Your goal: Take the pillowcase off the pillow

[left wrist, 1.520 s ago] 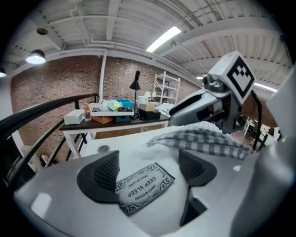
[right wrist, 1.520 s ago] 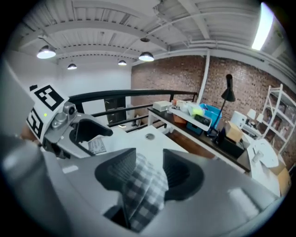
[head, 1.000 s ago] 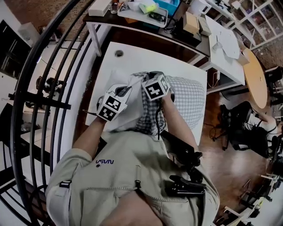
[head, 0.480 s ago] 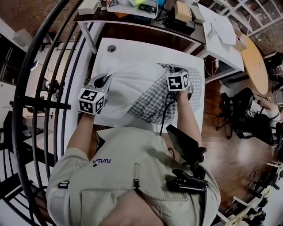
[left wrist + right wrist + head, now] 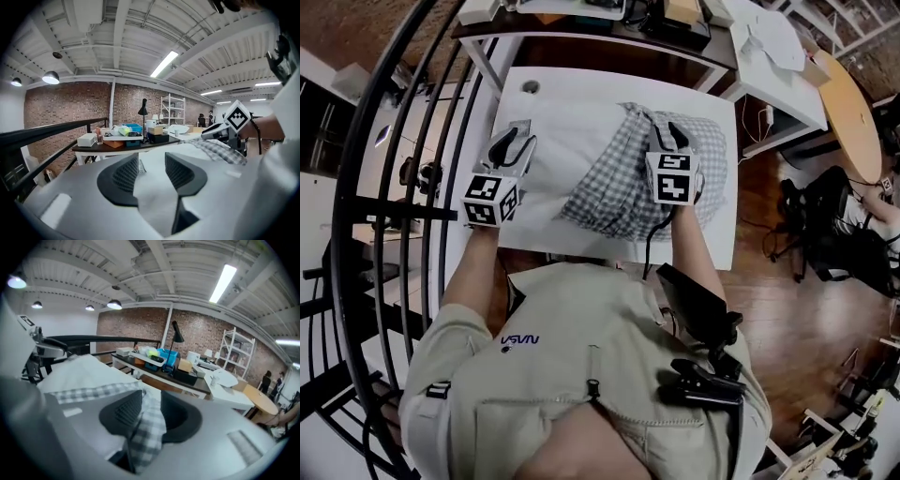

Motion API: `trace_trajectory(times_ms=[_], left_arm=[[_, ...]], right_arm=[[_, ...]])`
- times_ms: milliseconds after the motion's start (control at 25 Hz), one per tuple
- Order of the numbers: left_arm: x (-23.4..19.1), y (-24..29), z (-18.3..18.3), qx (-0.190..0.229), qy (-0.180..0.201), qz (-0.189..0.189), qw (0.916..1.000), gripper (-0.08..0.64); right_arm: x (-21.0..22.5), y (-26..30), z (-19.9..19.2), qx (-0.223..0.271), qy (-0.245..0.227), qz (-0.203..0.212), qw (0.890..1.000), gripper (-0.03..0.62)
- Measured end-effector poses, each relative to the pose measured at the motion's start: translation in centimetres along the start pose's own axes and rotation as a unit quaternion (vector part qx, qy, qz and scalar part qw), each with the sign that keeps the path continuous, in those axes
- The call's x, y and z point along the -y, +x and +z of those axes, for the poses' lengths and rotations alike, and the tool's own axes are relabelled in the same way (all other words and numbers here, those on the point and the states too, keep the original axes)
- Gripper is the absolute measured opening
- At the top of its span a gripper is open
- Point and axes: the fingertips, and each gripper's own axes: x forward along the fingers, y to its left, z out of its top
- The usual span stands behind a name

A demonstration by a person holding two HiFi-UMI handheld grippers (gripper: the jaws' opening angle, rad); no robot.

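Pillowcase (image 5: 614, 187) now lies right of the pillow (image 5: 572, 131), seemingly off; left hand-held gripper (image 5: 517, 141) and right hand-held gripper (image 5: 667, 133), jaws just opening, release their cloth.

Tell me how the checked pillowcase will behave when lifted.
Likely floppy: the pillowcase lies bunched in soft folds and will sag. Probably light, being thin cloth. It may drag on the white pillow it partly covers.
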Motion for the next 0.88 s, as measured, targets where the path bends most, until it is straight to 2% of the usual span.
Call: trace_trajectory(times_ms=[120, 280, 400, 520, 640, 720, 800, 880], left_arm=[[3.0, -2.6, -0.6, -0.008, -0.004, 0.001, 1.0, 0.175], [7.3, -4.8, -4.2, -0.056, 0.01, 0.0, 0.9984, 0.212], [9.6, -5.8, -6.9, -0.083, 0.012, -0.004, 0.9965, 0.212], [10.0, -6.4, -9.6, -0.109, 0.026, -0.017, 0.9936, 0.213], [9.5, -6.3, -12.0, -0.136, 0.042, -0.032, 0.9893, 0.213], [9.2, -5.9, -12.5, -0.137, 0.054, -0.046, 0.988, 0.213], [9.3, -5.6, -12.9, -0.141, 0.065, -0.065, 0.9857, 0.213], [9.8, -5.2, -13.7, -0.154, 0.082, -0.085, 0.9809, 0.213]], right_arm=[[-2.7, -3.3, -0.2, 0.031, 0.025, 0.042, 0.998, 0.126], [-6.5, -7.2, -1.5, 0.052, 0.047, 0.104, 0.992, 0.127], [-9.5, -9.9, -3.6, 0.041, 0.049, 0.147, 0.987, 0.126], [-13.5, -12.1, -6.0, 0.012, 0.047, 0.177, 0.983, 0.126], [-17.0, -13.1, -8.6, -0.027, 0.048, 0.185, 0.981, 0.127], [-19.1, -12.8, -9.8, -0.049, 0.048, 0.179, 0.982, 0.148], [-21.0, -11.5, -11.0, -0.066, 0.041, 0.159, 0.984, 0.189], [-21.5, -9.6, -11.9, -0.077, 0.016, 0.118, 0.99, 0.204]])
